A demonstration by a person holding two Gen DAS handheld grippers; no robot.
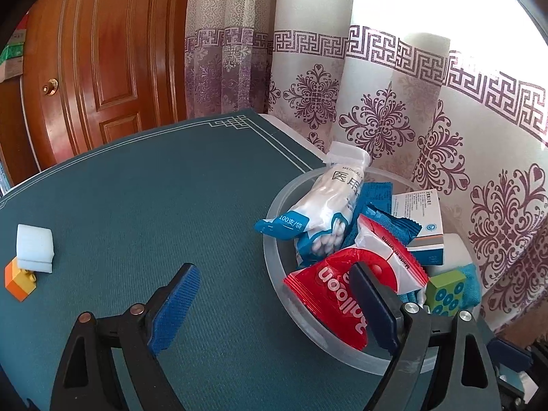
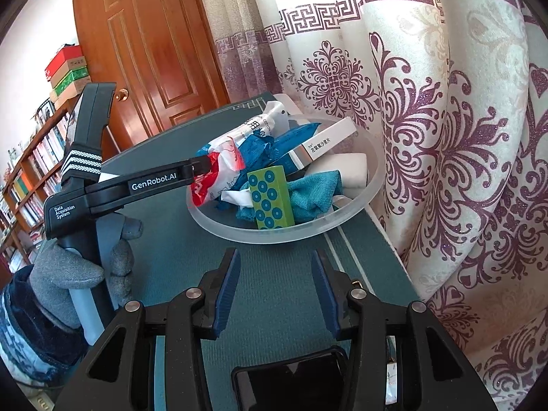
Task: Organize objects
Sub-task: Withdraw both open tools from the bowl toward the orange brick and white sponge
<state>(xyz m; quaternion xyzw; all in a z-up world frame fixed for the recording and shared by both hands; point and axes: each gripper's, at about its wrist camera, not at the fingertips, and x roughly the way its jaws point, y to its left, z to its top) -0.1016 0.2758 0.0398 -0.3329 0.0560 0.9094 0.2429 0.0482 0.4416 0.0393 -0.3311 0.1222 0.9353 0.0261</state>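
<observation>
In the left wrist view, the left gripper (image 1: 274,303) stands with its blue-padded jaws spread wide and nothing pressed between them; its right finger reaches over the red "balloon" packet (image 1: 328,294), which lies at the near edge of the translucent round plastic bowl (image 1: 274,239). The bowl also holds a white bag of cotton swabs (image 1: 325,202), a white medicine box (image 1: 419,219) and a green block with blue circles (image 1: 447,293). Well apart to the left on the teal table mat (image 1: 154,188), a white foam sponge (image 1: 34,246) rests against an orange toy brick (image 1: 19,279).

In the right wrist view, the right gripper (image 2: 274,289) hovers empty over the mat just before the bowl, jaws partly apart. A grey-gloved hand (image 2: 68,274) holds the left gripper's handle.
</observation>
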